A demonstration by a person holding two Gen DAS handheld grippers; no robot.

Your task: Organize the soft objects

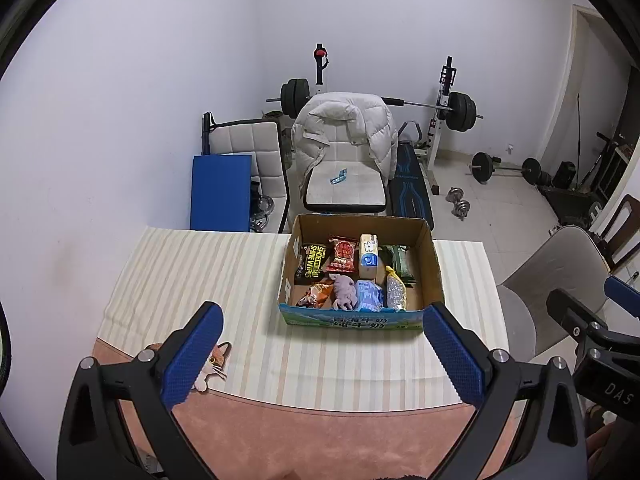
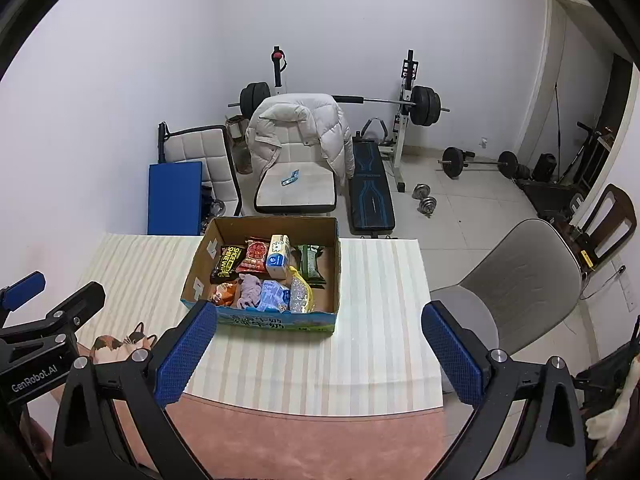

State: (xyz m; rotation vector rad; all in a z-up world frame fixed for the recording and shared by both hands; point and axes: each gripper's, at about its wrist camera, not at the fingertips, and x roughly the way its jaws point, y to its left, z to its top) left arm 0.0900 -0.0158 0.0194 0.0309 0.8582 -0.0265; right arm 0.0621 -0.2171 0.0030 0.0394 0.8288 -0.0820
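An open cardboard box [image 1: 434, 264] [image 2: 336, 268] stands on the striped cloth at the table's far side. It holds several soft packs: a black wipes pack [image 1: 311, 265] [image 2: 228, 266], a red pouch [image 1: 342, 255] [image 2: 254, 256], a white-blue pack [image 1: 368, 257] [image 2: 278, 256], a green pack [image 1: 398, 266] [image 2: 310, 262], a purple plush [image 1: 344, 292] [image 2: 249, 290], a light blue packet [image 1: 369, 297] [image 2: 274, 296]. My left gripper [image 1: 323, 318] hangs open short of the box, nothing between its fingers. My right gripper [image 2: 320, 322] is open too, its left finger [image 2: 188, 354] near the box's front corner.
A striped cloth [image 1: 192, 276] [image 2: 380, 300] covers the pink table. A cat-shaped figure [image 1: 216, 360] [image 2: 120, 344] lies at the near left. A grey chair [image 2: 520, 280] stands right of the table. Beyond it are a jacket-draped chair [image 1: 344, 140] and a weight bench [image 2: 370, 188].
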